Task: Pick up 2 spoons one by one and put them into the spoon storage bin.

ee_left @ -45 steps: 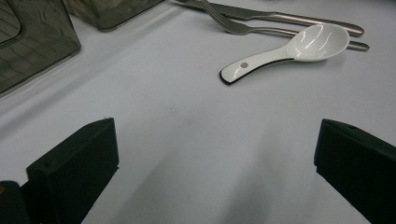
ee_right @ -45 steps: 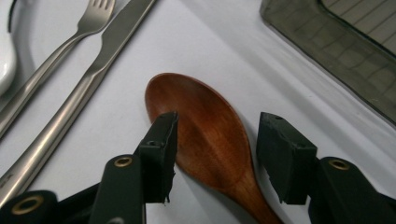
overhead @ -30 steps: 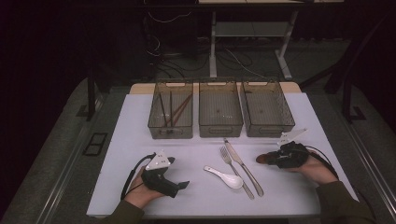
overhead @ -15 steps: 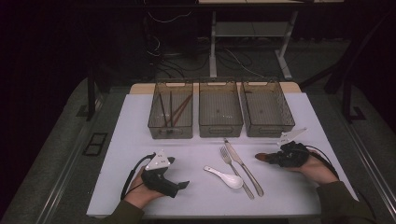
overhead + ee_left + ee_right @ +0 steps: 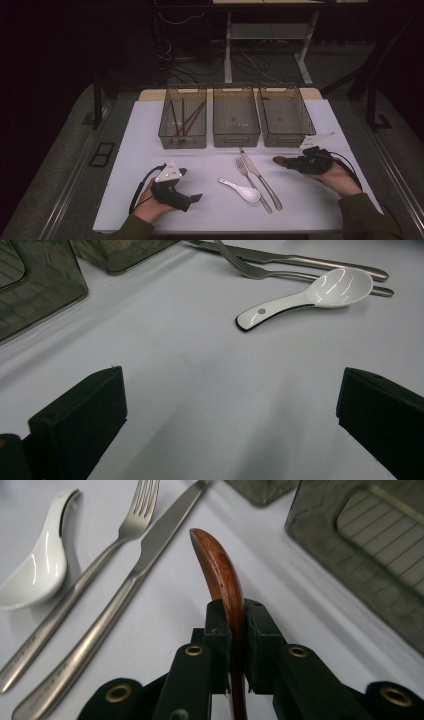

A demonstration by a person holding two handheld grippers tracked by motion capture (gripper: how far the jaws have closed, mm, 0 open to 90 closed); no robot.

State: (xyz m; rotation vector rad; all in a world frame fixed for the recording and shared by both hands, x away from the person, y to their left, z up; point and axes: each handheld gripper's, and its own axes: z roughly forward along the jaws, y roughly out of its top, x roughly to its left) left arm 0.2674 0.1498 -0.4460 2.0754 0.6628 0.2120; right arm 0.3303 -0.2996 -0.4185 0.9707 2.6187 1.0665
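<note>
The right tool (image 5: 287, 162) lies low over the white worktop (image 5: 125, 165), held in a hand (image 5: 335, 175) that comes in from the lower right with the sleeved forearm angled inward; its jaws point left toward the cutlery and are pressed together on a curved reddish-brown wooden piece (image 5: 222, 572), pinching it edge-on so its rounded tip juts out ahead of the tool. From above, that wooden piece (image 5: 280, 160) sits just right of the steel table knife (image 5: 260, 177), clear of it, and near the front of the rightmost of three smoky transparent plastic bins (image 5: 285, 117). What the piece is as a whole is hard to say, since its rear end is buried between the jaws. The left tool (image 5: 192, 198) rests near the worktop's front edge in a hand (image 5: 150, 200) turned so the jaws aim right, toward the white ceramic soup spoon (image 5: 312, 292); its jaws are spread wide with nothing between them. The steel fork (image 5: 280, 272) lies beside the knife behind the spoon, both cut off at the frame's top in the left gripper view. Dark sticks in the leftmost bin (image 5: 182, 117) are too dim to identify.
</note>
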